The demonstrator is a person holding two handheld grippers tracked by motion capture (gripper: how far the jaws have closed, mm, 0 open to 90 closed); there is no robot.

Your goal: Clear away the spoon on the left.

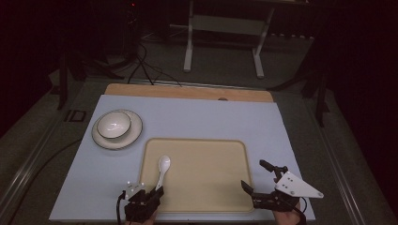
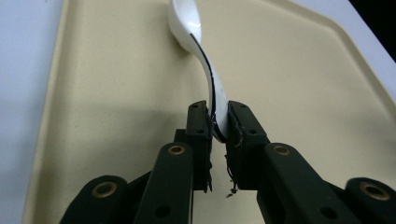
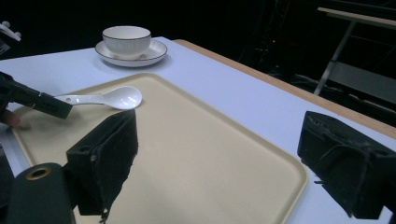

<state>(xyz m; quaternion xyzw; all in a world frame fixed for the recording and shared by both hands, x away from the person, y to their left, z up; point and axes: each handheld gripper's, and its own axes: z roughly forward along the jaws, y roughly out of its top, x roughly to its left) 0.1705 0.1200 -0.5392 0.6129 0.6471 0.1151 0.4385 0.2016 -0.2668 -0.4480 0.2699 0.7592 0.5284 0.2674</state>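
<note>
A white spoon (image 1: 163,167) lies over the left part of a beige tray (image 1: 206,187), bowl end pointing away from me. My left gripper (image 1: 156,191) is shut on the spoon's handle (image 2: 219,112) at the tray's near left edge; the spoon (image 3: 107,98) is held just above the tray surface (image 2: 289,74). My right gripper (image 1: 256,176) stands open at the tray's near right corner, one jaw over the tray (image 3: 201,158), the other over the table beyond the rim, nothing between them.
A white bowl (image 1: 114,123) sits on a white plate (image 1: 133,133) at the table's left, beyond the tray; the bowl (image 3: 126,38) is upright. The light blue table top (image 1: 206,117) ends in a wooden strip at the far edge.
</note>
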